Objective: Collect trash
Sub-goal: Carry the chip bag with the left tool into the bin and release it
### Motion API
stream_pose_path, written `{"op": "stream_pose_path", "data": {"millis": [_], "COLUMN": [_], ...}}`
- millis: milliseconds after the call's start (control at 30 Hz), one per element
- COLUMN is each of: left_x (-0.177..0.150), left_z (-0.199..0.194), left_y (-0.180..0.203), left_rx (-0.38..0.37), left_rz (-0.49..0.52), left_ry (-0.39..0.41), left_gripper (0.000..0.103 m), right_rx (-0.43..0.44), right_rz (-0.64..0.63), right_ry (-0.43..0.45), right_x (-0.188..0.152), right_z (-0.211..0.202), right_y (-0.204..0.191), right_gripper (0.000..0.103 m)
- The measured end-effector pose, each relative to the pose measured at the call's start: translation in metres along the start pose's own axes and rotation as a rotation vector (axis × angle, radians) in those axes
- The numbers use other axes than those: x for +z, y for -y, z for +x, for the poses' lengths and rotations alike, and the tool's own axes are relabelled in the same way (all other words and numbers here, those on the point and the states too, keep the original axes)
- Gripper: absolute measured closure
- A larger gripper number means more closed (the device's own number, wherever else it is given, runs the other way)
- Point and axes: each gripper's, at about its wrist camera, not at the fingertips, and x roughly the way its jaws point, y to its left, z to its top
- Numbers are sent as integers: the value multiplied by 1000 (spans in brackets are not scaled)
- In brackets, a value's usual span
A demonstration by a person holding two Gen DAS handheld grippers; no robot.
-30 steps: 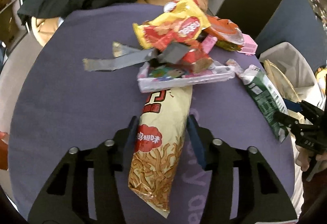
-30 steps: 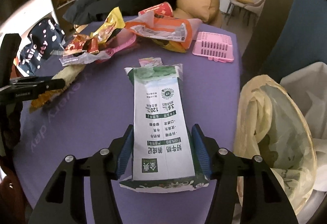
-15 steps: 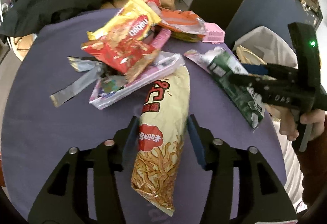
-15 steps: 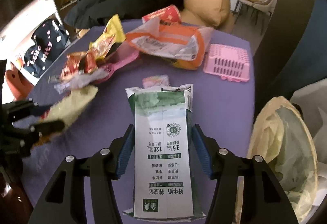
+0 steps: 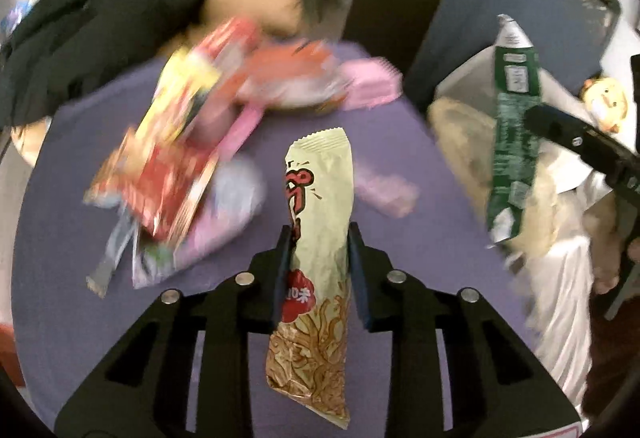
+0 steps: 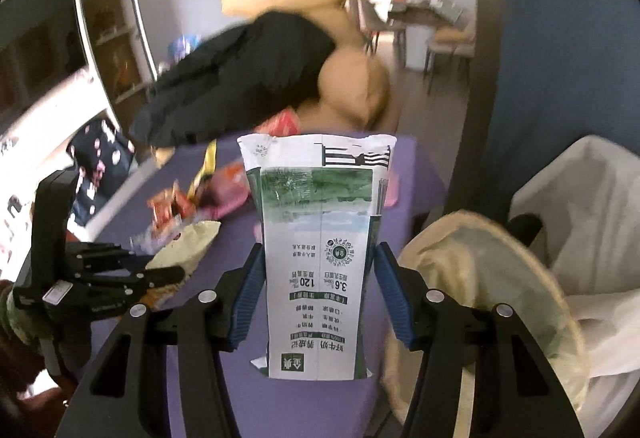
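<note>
My left gripper (image 5: pixel 320 238) grips a long cream snack bag (image 5: pixel 320 178), its jaws closing with the pads pressing both sides. The bag hangs clear of the purple table (image 5: pixel 80 198). My right gripper (image 6: pixel 318 258) is shut on a flattened green and white milk carton (image 6: pixel 320 206), held upright above the table's right edge. The left wrist view has that carton (image 5: pixel 514 126) at the right, over the yellowish trash bag (image 5: pixel 460 126). From the right wrist, the left gripper (image 6: pixel 160 264) and snack bag (image 6: pixel 188 242) show low on the left.
A blurred pile of red, yellow and pink wrappers (image 5: pixel 172 142) lies on the table's far left, with a pink basket (image 5: pixel 372 86) behind. A black coat (image 5: pixel 100 18) and tan cushions sit beyond. The yellowish trash bag (image 6: pixel 480 278) and a white bag (image 6: pixel 592 206) stand right of the table.
Both grippers rose. The left one lifted the snack bag off the table as its jaws narrowed on it. The right one raised the milk carton off the table, beside the trash bags.
</note>
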Motion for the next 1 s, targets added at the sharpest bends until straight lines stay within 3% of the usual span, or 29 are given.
{"op": "stream_pose_path", "data": {"millis": [167, 300, 500, 700, 867, 1000], "left_x": [37, 68, 93, 90, 81, 78], "left_z": [-1, 24, 35, 51, 72, 79], "left_y": [51, 91, 152, 175, 174, 179], "left_rx": [-65, -116, -146, -171, -248, -274], "left_rz": [-35, -79, -45, 3, -75, -103], "left_ry": [133, 166, 279, 271, 212, 229], "left_gripper": [77, 77, 77, 77, 77, 77], "right_rx": [-90, -211, -345, -432, -432, -452], "right_rz": [41, 96, 168, 184, 211, 191], "right_ry": [92, 132, 168, 203, 205, 236], "right_x": [3, -1, -6, -12, -20, -27], "right_z": [-35, -58, -85, -97, -95, -100], "right_y": [43, 91, 140, 163, 173, 174], "right_gripper": [51, 51, 51, 51, 51, 51]}}
